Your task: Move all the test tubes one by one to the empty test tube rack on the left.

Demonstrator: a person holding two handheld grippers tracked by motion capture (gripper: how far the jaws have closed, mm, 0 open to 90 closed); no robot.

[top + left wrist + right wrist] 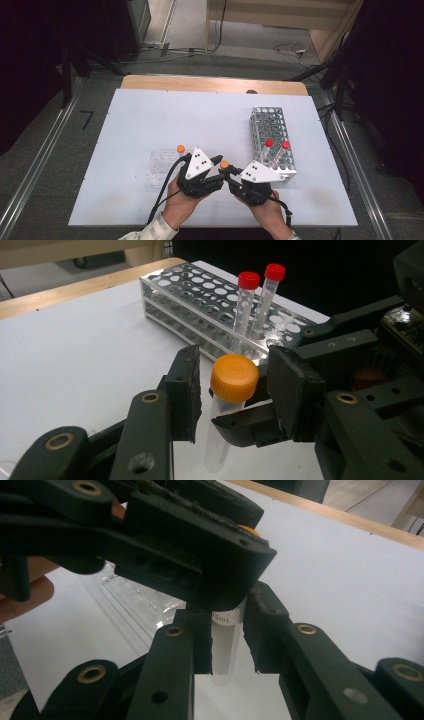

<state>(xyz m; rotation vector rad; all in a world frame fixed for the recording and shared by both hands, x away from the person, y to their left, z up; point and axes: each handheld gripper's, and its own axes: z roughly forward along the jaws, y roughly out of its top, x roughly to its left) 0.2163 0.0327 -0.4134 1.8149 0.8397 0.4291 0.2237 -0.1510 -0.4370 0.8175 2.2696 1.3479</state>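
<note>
Tube point(226, 410) with an orange screw cap point(234, 377) stands upright near the table's point(150, 115) front edge, clamped at its clear body by the right gripper point(227, 645). The left gripper point(231, 385) brackets the cap, fingers point(186, 390) apart, not yet pressing (gaps show on both sides). Judged light, rigid, smooth plastic, apt to slip; the ribbed cap offers the surer hold. A perforated metal rack point(272, 140) by the right edge holds two red-capped tubes point(269, 150).
</note>
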